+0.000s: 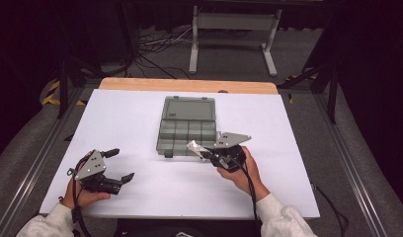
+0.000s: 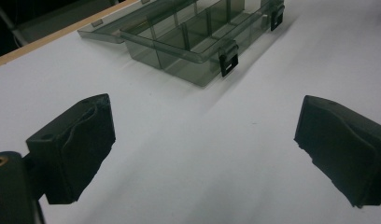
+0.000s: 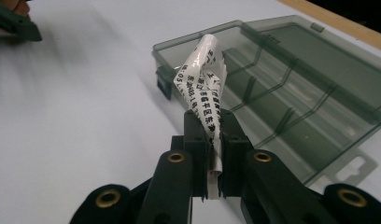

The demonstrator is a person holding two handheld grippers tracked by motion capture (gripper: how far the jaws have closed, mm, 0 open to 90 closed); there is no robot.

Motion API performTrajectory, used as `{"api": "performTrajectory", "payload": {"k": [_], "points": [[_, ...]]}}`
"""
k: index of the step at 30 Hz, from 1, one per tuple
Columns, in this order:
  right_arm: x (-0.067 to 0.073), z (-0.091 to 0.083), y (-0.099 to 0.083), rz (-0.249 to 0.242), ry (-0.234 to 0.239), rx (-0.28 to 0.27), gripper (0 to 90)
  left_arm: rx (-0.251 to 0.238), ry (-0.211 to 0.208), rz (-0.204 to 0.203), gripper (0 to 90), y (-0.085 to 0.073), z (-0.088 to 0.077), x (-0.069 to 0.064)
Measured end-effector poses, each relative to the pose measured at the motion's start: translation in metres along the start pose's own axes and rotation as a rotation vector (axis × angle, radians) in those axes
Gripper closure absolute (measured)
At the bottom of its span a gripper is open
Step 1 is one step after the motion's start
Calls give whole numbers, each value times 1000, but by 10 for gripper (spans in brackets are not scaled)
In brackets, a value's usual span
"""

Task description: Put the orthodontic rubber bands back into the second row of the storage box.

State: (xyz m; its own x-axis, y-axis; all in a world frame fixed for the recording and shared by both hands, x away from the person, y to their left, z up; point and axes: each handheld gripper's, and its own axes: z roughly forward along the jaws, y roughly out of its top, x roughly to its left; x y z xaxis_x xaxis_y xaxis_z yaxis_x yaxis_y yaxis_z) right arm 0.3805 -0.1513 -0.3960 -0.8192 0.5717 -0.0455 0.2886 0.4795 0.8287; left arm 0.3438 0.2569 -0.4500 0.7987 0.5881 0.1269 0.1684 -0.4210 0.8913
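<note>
High view: small packet [image 1: 195,146] pinched in right tongs [image 1: 203,150], held above front edge of open organizer box [image 1: 187,129] at middle of table [image 1: 130,118]; left tongs [image 1: 121,166] spread, parked near front left

Left gripper view: jaws wide apart, nothing between; box compartments [image 2: 198,32] seen bare

Right gripper view: jaws pressed together on crumpled printed packet [image 3: 205,88], box [image 3: 291,88] just beyond; pickup judged done, drop into compartment left
</note>
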Motion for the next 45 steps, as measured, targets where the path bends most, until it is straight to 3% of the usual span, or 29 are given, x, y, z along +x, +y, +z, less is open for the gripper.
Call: {"api": "performTrajectory", "payload": {"k": [6,12,24,32,36,41,45], "points": [[-25,7,8,15,-14,12,846,4,-2,-4,56,0,1,0],[-43,27,8,51,-5,40,847,11,0,2,61,-1,2,0],[-43,60,5,19,19,125,843,21,-5,2,63,-1,2,0],[-47,70,1,29,60,174,844,29,-11,9,65,-1,4,-1],[-48,76,-2,21,59,230,839,33,-16,10,65,-1,5,-1],[-50,76,-3,40,58,228,802,34,-15,8,65,-1,5,-1],[-51,75,-4,57,35,231,717,38,-16,10,66,-1,5,-2]]}}
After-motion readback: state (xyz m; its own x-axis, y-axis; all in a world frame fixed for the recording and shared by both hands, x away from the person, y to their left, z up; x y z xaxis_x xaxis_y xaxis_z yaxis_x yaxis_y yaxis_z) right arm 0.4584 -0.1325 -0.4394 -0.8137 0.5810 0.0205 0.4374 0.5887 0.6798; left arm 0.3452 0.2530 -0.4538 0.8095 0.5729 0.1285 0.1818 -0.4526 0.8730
